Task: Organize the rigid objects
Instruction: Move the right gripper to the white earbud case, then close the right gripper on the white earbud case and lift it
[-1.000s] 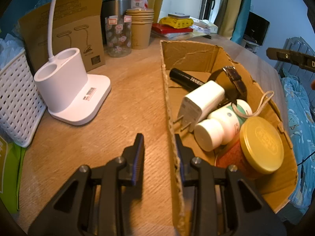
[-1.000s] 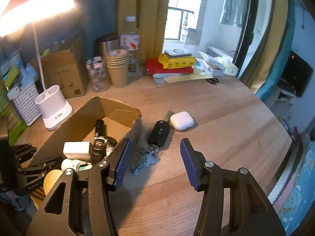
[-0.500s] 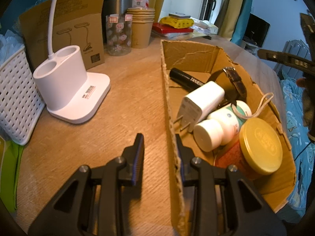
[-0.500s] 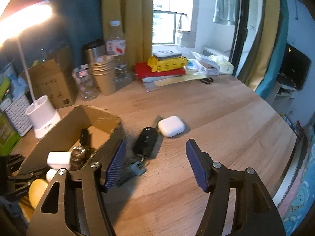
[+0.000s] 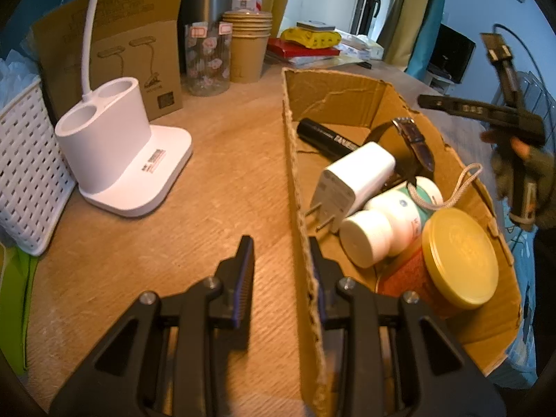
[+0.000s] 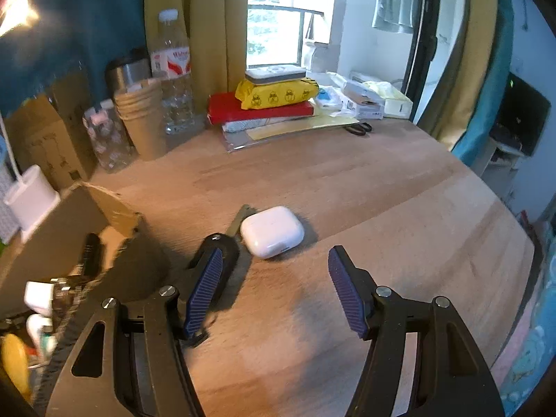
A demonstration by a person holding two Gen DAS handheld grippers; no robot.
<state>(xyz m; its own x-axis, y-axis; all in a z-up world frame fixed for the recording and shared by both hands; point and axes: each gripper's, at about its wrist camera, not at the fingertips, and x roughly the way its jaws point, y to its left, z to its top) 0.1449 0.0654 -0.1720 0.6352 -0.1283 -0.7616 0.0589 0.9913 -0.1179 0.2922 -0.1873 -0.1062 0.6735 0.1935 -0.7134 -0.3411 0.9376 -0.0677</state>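
Two tongs working: left tongs (image 5: 281, 253) clamped on the brown cardboard box's (image 5: 347, 97) wall; right tongs (image 6: 274, 288) spread wide, empty, above the tabletop (image 6: 382, 191), white rounded earbud case (image 6: 272, 231) just ahead.

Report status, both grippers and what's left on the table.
Left gripper astride cardboard box wall. Right gripper open, empty. Earbud case, car key outside box.

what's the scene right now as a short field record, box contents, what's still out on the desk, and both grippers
box: cardboard box, open top
in box: white charger, white bottle, gold-lidded jar, black marker, watch
on desk: white earbud case, black car key beside it
left gripper: straddles the box's near wall
right gripper: open, empty, just short of the earbud case
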